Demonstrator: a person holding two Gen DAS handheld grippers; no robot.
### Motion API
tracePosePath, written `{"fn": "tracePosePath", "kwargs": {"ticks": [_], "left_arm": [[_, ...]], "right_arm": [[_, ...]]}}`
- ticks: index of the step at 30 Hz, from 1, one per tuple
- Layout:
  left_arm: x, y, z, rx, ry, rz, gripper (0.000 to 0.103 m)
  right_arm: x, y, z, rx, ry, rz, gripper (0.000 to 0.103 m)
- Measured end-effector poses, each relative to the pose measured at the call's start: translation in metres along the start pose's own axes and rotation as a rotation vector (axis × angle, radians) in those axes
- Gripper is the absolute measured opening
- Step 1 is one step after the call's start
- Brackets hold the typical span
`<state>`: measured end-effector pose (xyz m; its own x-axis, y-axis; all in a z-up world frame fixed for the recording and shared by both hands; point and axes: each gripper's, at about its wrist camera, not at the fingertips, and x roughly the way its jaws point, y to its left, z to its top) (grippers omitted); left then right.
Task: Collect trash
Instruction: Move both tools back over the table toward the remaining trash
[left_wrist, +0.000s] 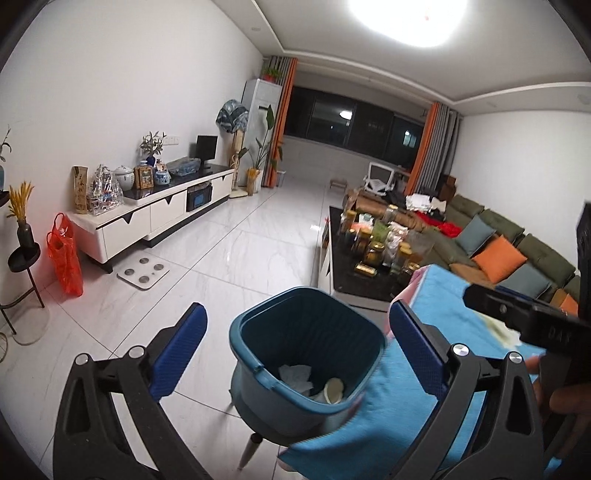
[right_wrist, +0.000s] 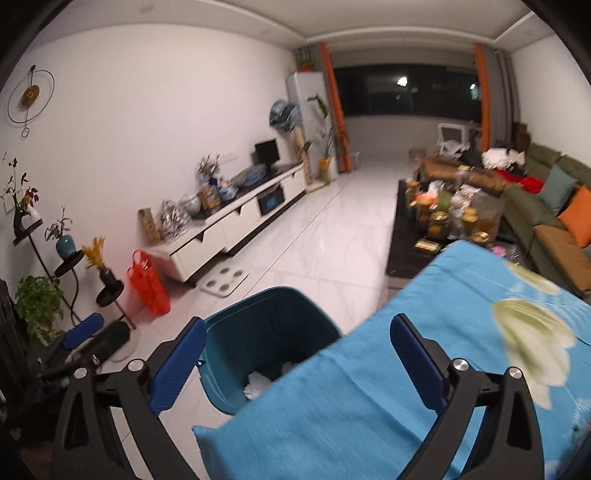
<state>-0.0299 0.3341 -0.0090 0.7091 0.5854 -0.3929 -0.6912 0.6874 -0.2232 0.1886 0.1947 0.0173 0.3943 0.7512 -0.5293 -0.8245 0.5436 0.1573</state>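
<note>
Left wrist view: left gripper (left_wrist: 295, 343) hangs over the bin (left_wrist: 306, 354), jaws wide apart, nothing between them
Bin position: on the white tiled floor (left_wrist: 229, 236), at 6 o'clock in the left view, touching the edge of the blue cloth (left_wrist: 436, 354) on its 3 o'clock side
Trash: crumpled paper (left_wrist: 295, 376) and a round lid or cup (left_wrist: 334, 389) lie at the bottom of the bin; judged already collected
Right gripper: seen in its own view (right_wrist: 297, 350), jaws wide, empty, poised above the bin rim and the cloth
Reason for posture: judged that both tools are spread over the open bin because a drop has been made there, or another piece is awaited
Left view only: the round item in the bin, the bin's leg (left_wrist: 251, 448), and the dark body of the other tool at 3 o'clock
Right view only: pale flower print (right_wrist: 535, 332) on the cloth, wall clock (right_wrist: 31, 98), plant stand (right_wrist: 66, 266), and the blue fingers of the other tool at 8 o'clock
Remaining trash: none confirmed on the cloth in either view; the crowded coffee table (left_wrist: 369, 284) is too small to judge
</note>
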Motion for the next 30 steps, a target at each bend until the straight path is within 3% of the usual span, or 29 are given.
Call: {"fn": "tracePosePath", "kwargs": {"ticks": [11,20,30], "left_arm": [[-0.077,-0.055,0.002,0.054,-0.093,-0.082,0.097],[-0.110,-0.114,-0.011,0.145,-0.109,-0.195,0.097],[-0.128,-0.172,-0.035,0.221,-0.060,-0.326,0.097]], "right_arm": [[-0.092,-0.034,-0.042,0.044,-0.144,-0.147,0.096],[-0.152,-0.053,-0.077,0.084,-0.222,-0.279,0.096],[-0.205,-0.072,-0.121,0.105,-0.280,-0.444,0.096]]}}
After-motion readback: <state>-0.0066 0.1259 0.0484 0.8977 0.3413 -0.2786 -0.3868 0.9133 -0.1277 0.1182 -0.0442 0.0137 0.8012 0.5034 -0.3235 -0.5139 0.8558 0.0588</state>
